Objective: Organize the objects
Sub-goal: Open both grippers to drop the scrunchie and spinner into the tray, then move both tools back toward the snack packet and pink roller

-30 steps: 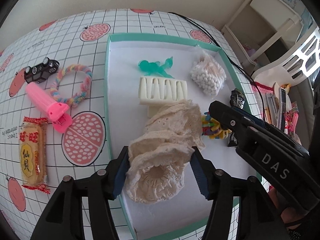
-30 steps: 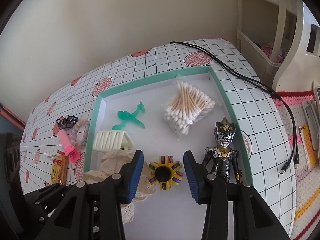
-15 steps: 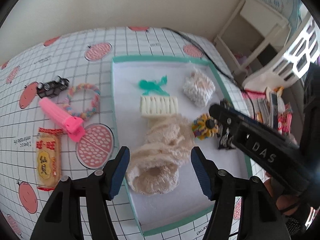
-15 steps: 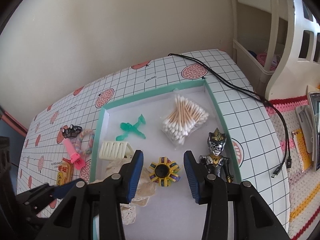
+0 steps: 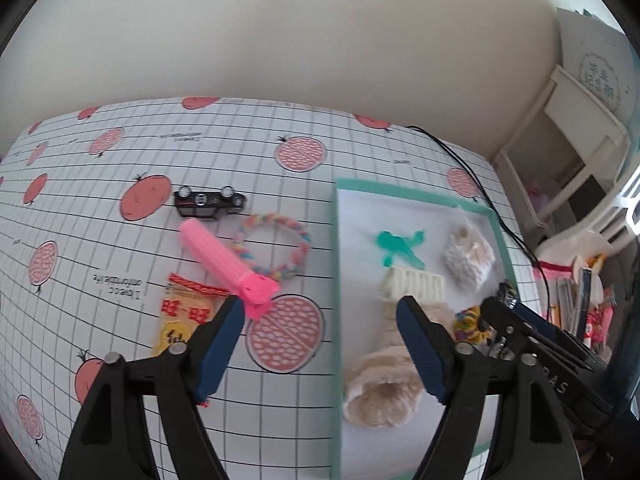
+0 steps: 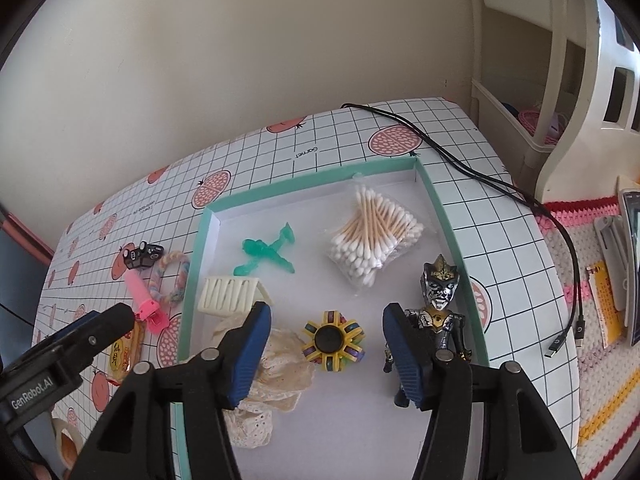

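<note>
A white tray with a teal rim (image 5: 335,264) (image 6: 448,240) holds a cream lace cloth (image 5: 384,380) (image 6: 276,372), a white ribbed clip (image 6: 232,296), a green toy (image 6: 268,252), a bag of cotton swabs (image 6: 376,240), a yellow spinner (image 6: 332,340) and a silver figure (image 6: 440,312). Left of the tray lie a pink tube (image 5: 224,264), a black toy car (image 5: 208,202), a pastel braided ring (image 5: 276,248) and a snack packet (image 5: 180,320). My left gripper (image 5: 320,320) hangs open and empty above the tray's left rim. My right gripper (image 6: 327,318) is open above the spinner.
A black cable (image 6: 560,240) runs along the table's right side to a plug near the edge. White shelving (image 6: 560,80) stands at the right. A tape roll (image 6: 66,440) sits at the near left corner. Clutter fills a striped mat (image 6: 600,300) on the right.
My left gripper has let go of the lace cloth, which now lies in the tray, and has drawn back and swung left. The right gripper has lifted slightly, still open.
</note>
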{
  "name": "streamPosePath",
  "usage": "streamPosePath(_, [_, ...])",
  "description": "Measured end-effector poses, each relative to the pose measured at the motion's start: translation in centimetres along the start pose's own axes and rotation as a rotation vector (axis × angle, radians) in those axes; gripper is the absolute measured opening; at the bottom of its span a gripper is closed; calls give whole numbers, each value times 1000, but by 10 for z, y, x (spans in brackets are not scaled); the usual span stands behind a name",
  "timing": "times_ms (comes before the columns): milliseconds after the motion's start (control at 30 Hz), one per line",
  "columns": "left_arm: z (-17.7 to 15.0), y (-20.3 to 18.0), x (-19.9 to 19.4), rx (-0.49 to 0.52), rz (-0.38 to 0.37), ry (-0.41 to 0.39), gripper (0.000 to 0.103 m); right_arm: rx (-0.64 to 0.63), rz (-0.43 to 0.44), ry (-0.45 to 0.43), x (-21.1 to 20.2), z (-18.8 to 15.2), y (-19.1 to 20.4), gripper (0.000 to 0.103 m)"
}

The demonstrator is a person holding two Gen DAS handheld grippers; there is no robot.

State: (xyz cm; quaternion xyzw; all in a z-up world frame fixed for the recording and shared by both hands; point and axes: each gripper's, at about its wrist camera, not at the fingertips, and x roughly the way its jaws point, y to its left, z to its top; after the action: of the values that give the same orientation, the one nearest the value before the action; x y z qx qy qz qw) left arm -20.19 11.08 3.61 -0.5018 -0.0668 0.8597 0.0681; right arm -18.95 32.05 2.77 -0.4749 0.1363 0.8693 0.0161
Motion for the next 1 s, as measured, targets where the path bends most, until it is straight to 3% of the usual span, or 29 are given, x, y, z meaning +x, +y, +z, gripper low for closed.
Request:
streamPosePath(100, [6,6,11,-13,22,-2,81,-2,-2,0,1,0,1,73])
streamPosePath(200, [5,9,11,-23,37,-10,92,-9,-2,0,1,-1,3,83])
streamPosePath(500, [2,18,7,-54,70,-37,94,-16,1,-1,2,-2,5,99])
streamPosePath(633, [3,21,5,-69,71,-54,103,-16,-1,-2,2,-2,5,102])
streamPosePath(1000, [5,25,0,-65,82,-90,103,-7,-24,-12,0,-1,3,103])
